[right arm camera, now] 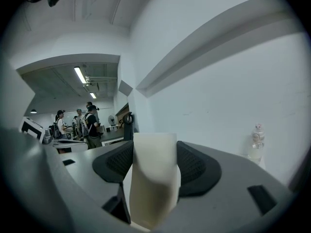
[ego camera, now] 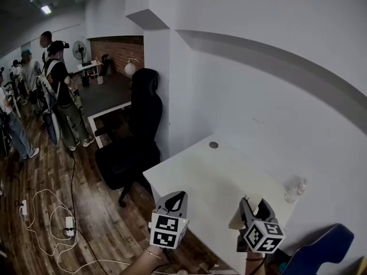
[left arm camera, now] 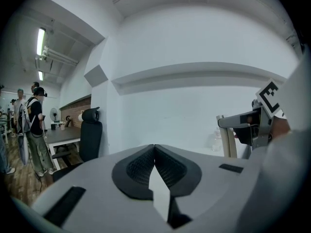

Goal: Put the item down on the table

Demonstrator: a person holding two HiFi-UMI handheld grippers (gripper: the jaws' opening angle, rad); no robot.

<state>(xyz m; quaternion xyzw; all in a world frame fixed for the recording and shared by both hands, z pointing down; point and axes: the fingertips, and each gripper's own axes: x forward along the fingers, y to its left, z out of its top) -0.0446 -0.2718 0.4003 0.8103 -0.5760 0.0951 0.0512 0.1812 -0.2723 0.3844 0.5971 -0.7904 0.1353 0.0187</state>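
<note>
Cream item (right arm camera: 153, 178) is being gripped by the right gripper (ego camera: 254, 207) over the table (ego camera: 200, 173), with lowering toward 12 o'clock due next; the left gripper (ego camera: 175, 201), at 9 o'clock, is being held jaws-together, empty.

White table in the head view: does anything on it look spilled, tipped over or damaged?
Nothing stands out. The white table shows no spill, and the plastic bottle stands upright by the wall. The right gripper holds a cream item between its jaws.

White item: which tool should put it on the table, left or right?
Right. The right tool grips the white item and hangs over the table. The left tool is shut with nothing between its jaws.
</note>
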